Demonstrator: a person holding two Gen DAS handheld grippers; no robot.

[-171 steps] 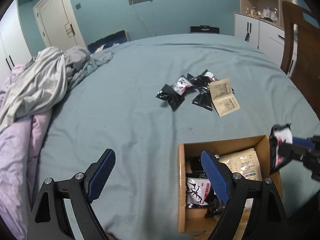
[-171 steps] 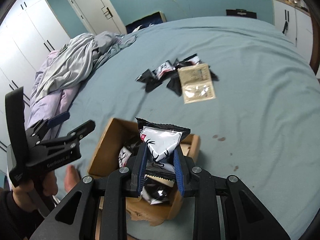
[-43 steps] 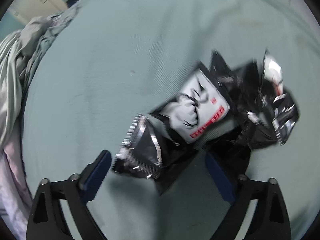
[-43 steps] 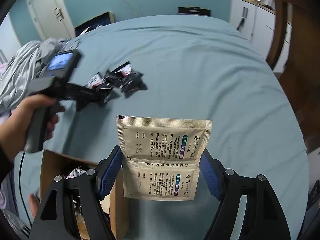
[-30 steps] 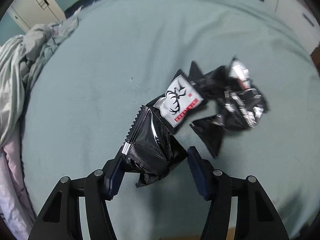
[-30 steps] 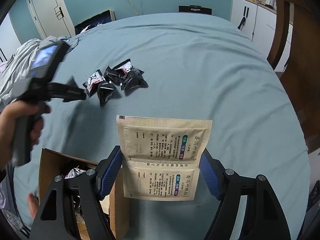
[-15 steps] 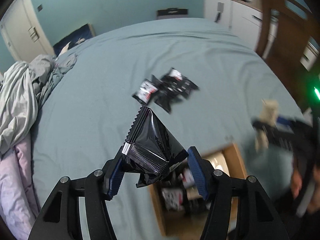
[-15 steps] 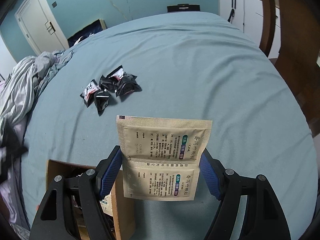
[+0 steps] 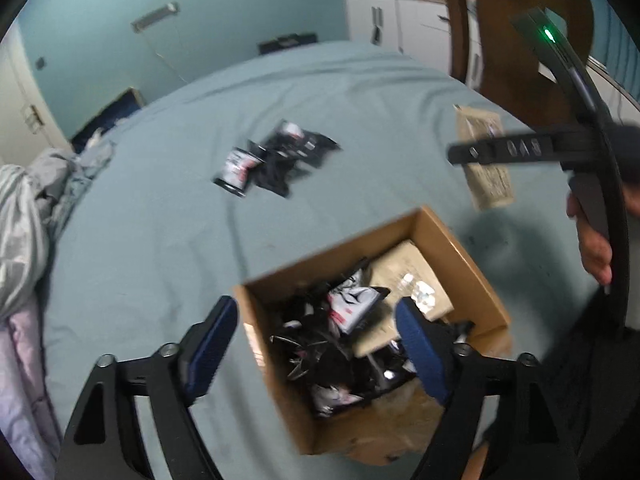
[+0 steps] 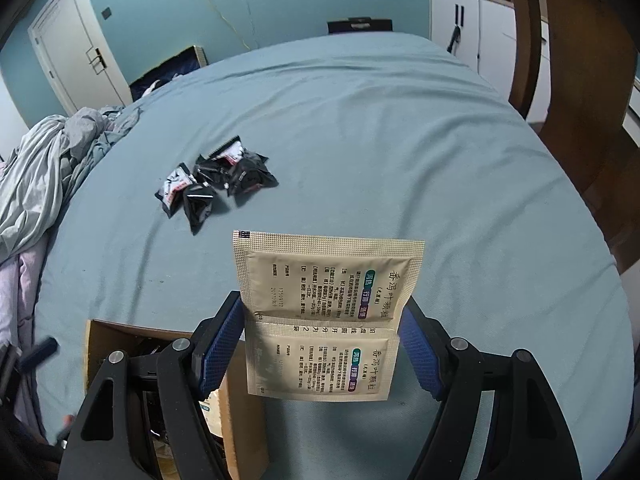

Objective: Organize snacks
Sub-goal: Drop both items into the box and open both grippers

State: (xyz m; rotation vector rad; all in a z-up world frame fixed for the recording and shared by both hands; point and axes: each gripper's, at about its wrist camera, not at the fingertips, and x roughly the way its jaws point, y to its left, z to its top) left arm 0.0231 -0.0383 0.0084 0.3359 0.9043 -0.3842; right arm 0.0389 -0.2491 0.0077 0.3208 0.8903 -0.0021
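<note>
My left gripper (image 9: 314,312) hangs over the open cardboard box (image 9: 332,248). Its jaws are opening and nothing is between them. Black and white snack packets (image 9: 352,308) and a beige sachet lie loose inside the box. A few more black packets (image 9: 276,160) sit in a small pile on the blue bed. My right gripper (image 10: 322,320) is shut on a beige two-sachet strip (image 10: 328,280), held upright just right of the box (image 10: 120,330). In the right wrist view the pile (image 10: 216,184) lies further back on the left.
Crumpled grey and pink bedding (image 10: 48,160) is heaped along the bed's left side. A wooden chair (image 9: 500,40) and white cabinets (image 10: 472,20) stand past the right edge. A person's hand (image 9: 596,240) holds the right gripper's handle.
My left gripper carried a black packet from the pile to above the box, then spread its jaws; the packet is gone from between them. The right gripper kept still with the sachet strip.
</note>
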